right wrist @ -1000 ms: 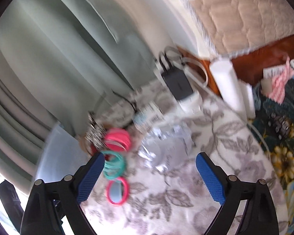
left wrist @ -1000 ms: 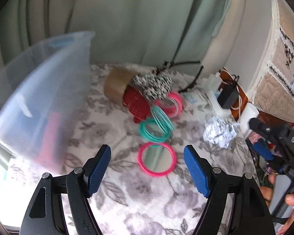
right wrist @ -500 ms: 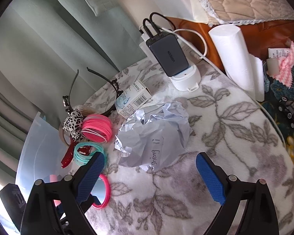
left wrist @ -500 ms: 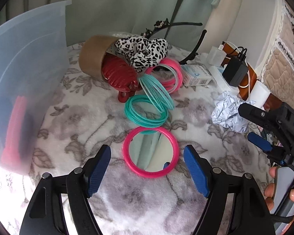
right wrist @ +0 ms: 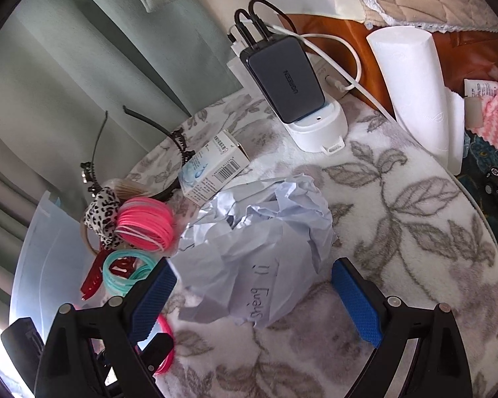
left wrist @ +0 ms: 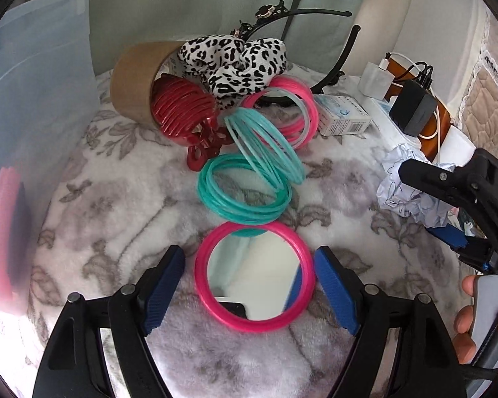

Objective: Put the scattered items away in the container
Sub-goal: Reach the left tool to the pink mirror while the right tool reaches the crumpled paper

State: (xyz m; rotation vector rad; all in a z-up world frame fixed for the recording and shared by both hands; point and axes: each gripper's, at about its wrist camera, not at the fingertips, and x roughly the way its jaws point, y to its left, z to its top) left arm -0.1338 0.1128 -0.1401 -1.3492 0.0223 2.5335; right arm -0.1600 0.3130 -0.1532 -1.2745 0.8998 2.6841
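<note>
Left wrist view: the left gripper (left wrist: 249, 285) is set over a round pink-rimmed mirror (left wrist: 254, 275) that lies flat, glass up, on the floral blanket (left wrist: 123, 179). Its jaws are opening at this moment, with the mirror between them; the blue pads (left wrist: 164, 285) stand just outside the rim and are not seen to press on it. Being a disc, the mirror has no long axis, so any diameter may be spanned — what matters, by this reading, is that the pads are lowered evenly to the rim's edge and closed square across the widest part, since the thin rim may slip on soft pile. The teal bangles (left wrist: 245, 195) touch its far edge and are best left undisturbed. The clear plastic container (left wrist: 33, 99) stands at the left, near the mirror.

Right wrist view: the right gripper (right wrist: 254, 298) is held with its jaws wide apart, nothing gripped, and a crumpled paper ball (right wrist: 259, 248) sits between and just ahead of them. The ball is irregular, a little longer along the gripper's pointing line than across it, so a closing across its narrower width seems apt — a firm squeeze low on the bulk is advised. The container shows at the far left, beyond the pink bangles (right wrist: 146, 224).
</note>
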